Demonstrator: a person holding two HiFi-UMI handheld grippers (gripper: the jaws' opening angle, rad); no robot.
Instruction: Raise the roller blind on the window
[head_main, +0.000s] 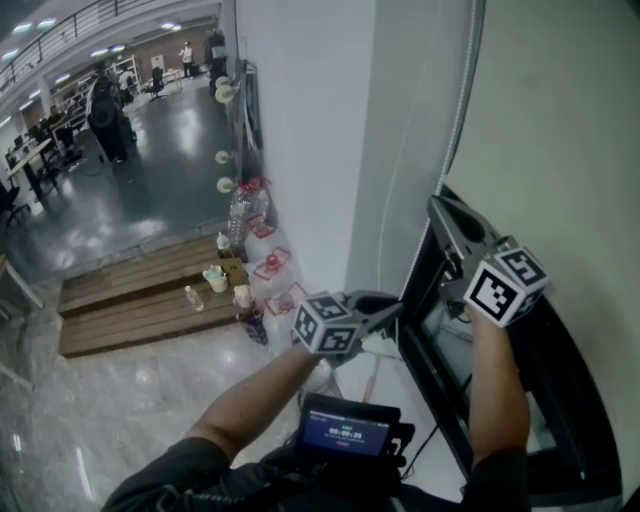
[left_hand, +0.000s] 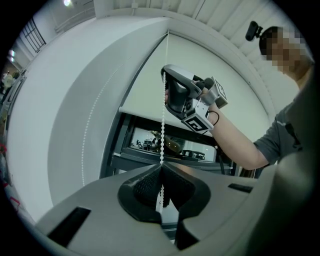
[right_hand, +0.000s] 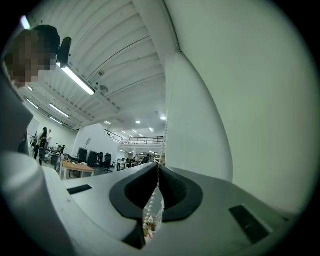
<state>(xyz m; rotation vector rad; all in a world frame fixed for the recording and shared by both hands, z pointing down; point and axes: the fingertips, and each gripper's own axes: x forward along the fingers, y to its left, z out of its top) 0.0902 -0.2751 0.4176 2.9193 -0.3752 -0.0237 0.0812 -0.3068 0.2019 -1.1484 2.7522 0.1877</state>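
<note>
The pale roller blind (head_main: 560, 130) hangs over the dark-framed window (head_main: 428, 330), its lower edge (left_hand: 150, 111) a little above the sill. A white bead chain (left_hand: 162, 125) runs down beside it. My left gripper (left_hand: 161, 167) is shut on the chain low down, with the beads passing between its dark pads. Higher on the same chain, my right gripper (left_hand: 165, 82) is also shut. In the right gripper view the chain (right_hand: 164, 130) enters the closed tips of the right gripper (right_hand: 159, 166) and hangs in loops behind them. The head view shows the left gripper (head_main: 395, 308) below the right gripper (head_main: 436, 204).
A white wall column (head_main: 310, 130) stands left of the window. Water jugs and bottles (head_main: 262, 262) crowd its foot beside a low wooden platform (head_main: 140, 300). A small screen device (head_main: 345, 430) hangs at my chest. People stand far off in the hall (head_main: 105, 110).
</note>
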